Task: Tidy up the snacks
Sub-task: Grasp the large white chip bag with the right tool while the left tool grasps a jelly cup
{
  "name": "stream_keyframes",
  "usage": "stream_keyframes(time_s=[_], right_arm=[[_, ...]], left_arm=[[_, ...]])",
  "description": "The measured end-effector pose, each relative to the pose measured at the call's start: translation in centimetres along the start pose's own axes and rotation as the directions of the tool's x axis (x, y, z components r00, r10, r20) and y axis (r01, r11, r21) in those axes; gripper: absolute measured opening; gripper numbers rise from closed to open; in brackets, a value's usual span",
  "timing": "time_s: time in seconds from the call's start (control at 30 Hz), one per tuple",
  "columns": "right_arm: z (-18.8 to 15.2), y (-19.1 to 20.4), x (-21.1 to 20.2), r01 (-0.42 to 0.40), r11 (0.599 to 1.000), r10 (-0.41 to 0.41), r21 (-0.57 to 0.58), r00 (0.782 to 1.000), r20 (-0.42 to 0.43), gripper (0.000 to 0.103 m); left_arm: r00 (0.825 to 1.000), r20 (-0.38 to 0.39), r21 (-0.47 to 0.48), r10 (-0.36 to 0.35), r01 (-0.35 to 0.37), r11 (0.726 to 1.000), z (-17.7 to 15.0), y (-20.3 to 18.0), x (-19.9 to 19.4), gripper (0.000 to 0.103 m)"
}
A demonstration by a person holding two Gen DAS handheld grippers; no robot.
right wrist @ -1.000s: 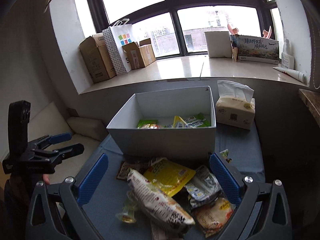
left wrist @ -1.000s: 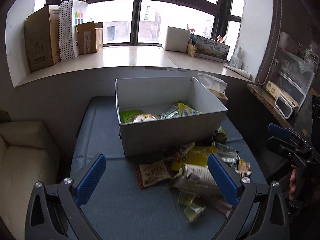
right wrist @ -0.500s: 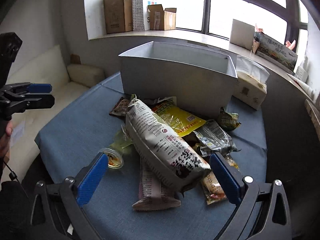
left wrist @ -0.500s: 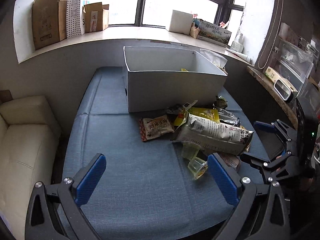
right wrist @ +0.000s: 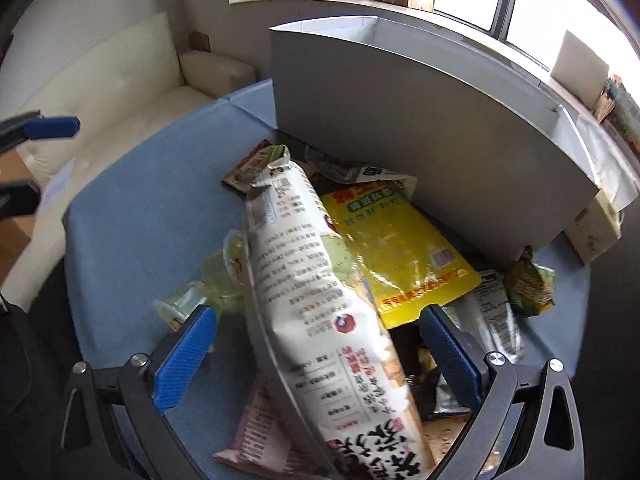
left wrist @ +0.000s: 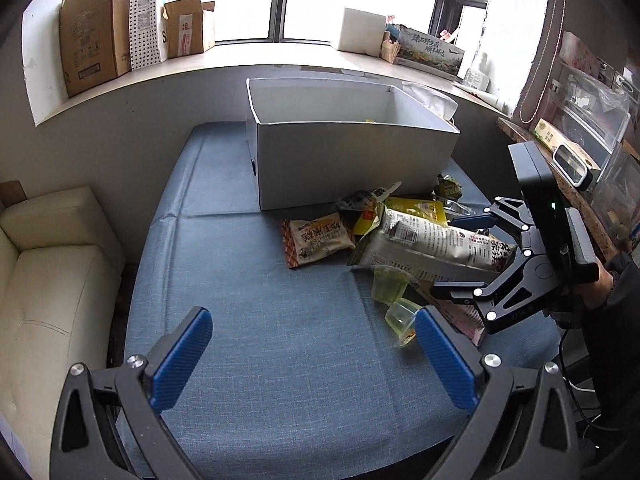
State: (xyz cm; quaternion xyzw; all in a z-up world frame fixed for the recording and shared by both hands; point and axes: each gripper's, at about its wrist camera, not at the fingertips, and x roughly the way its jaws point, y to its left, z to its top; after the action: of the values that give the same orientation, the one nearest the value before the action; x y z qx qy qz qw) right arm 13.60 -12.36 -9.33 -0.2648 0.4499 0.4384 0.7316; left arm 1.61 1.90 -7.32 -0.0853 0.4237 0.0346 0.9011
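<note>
Both your grippers are spread wide and hold nothing, but your right gripper (right wrist: 316, 344) is nearer (it sits around the long white bag (right wrist: 320, 288)), which points toward the box (right wrist: 420, 128) ahead.

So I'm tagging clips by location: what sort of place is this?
Probably a lived-in room at home or a small office: a cream sofa, a window ledge holding cardboard boxes, and a blue-covered table.
</note>
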Motion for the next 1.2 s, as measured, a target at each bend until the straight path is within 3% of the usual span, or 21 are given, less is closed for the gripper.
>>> stream_keyframes(time_s=[0.03, 0.1, 0.27, 0.43, 0.53, 0.7, 0.87, 1.03, 1.2], right_arm=[[0.0, 0.1, 0.3, 0.003, 1.0, -0.003, 0.003, 1.0, -0.012, 0.097], [-0.1, 0.4, 0.5, 0.067, 0.998, -0.067, -0.019, 0.998, -0.016, 0.064], [-0.2, 0.5, 0.0, 0.051, 0.999, -0.051, 0.019, 0.999, -0.005, 0.052], [-0.5, 0.7, -1.2, 0.091, 0.995, -0.092, 0.041, 0.996, 0.018, 0.051], [-1.0, -0.1, -3.4, 0.086, 0.988, -0.093, 0.128, 0.994, 0.056, 0.051], [-3.2, -0.6, -7.8, 0.076, 0.948, -0.127, 0.308, 0.981, 0.148, 0.051], [-6.0, 0.6, -11.8, 0.114, 0.909, -0.207, 0.402, 0.959, 0.195, 0.051], [-9.3, 1.3, -14.6, 0.049, 0.852, -0.21, 0.521, 0.944, 0.255, 0.051], [-10.2, 1.2, -15.3, 0.035, 0.845, -0.204, 0.534, 0.943, 0.261, 0.051]], left_arm=[[1.0, -0.004, 0.001, 0.001, -0.001, 1.0, 0.0, -0.1, 0.1, 0.103], [1.0, -0.01, 0.004, -0.006, 0.007, 1.0, -0.1, -0.2, 0.2, 0.103], [1.0, -0.015, 0.018, -0.009, 0.01, 1.0, -0.2, -0.5, 0.5, 0.103], [0.999, -0.025, 0.013, -0.026, 0.027, 1.0, -0.2, -0.5, 0.8, 0.103], [0.999, -0.023, 0.037, -0.029, 0.03, 0.999, -0.2, -1.0, 1.2, 0.103], [0.998, -0.056, 0.089, -0.04, 0.045, 0.995, -0.5, -2.9, 3.4, 0.103], [0.993, -0.087, 0.162, -0.078, 0.091, 0.983, -0.8, -5.6, 6.3, 0.103], [0.987, -0.13, 0.202, -0.098, 0.123, 0.972, -0.9, -6.8, 9.1, 0.103], [0.972, -0.176, 0.167, -0.155, 0.184, 0.969, -0.8, -6.3, 11.0, 0.103]])
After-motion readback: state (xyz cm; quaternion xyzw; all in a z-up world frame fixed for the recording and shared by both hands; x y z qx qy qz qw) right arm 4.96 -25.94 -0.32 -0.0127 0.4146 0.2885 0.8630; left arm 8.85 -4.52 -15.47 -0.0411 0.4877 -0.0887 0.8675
